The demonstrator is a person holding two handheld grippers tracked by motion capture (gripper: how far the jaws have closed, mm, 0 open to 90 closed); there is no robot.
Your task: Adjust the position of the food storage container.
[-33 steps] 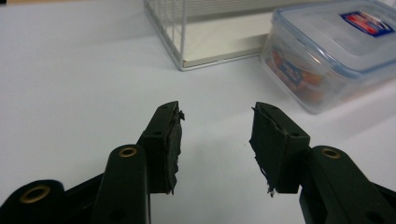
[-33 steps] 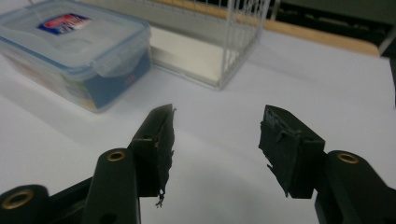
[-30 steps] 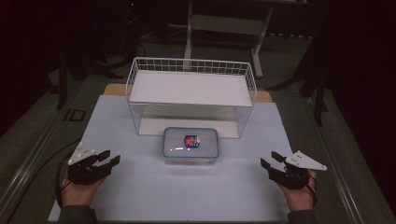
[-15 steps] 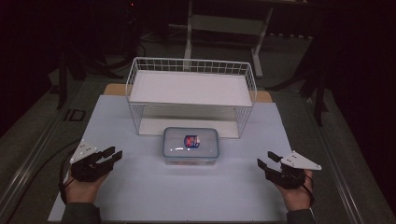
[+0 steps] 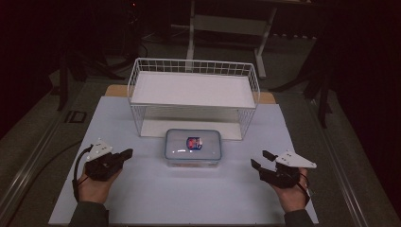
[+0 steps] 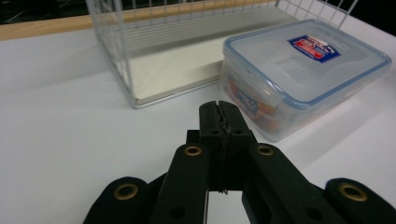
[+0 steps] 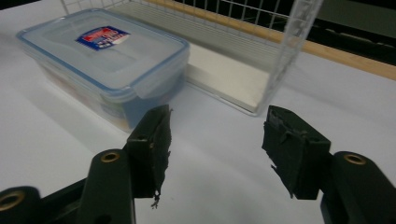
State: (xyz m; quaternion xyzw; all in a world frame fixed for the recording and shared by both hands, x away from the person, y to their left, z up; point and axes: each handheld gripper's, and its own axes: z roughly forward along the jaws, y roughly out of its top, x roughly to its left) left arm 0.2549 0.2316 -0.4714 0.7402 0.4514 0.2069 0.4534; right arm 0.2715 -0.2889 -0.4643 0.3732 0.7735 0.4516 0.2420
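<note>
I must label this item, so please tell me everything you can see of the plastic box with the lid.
The plastic box is a clear, rounded rectangle with a blue-edged snap lid, shut, bearing a red and blue label. Orange contents show dimly through its wall. It lies flat on the white table, just in front of the wire rack. Neither gripper touches it.
</note>
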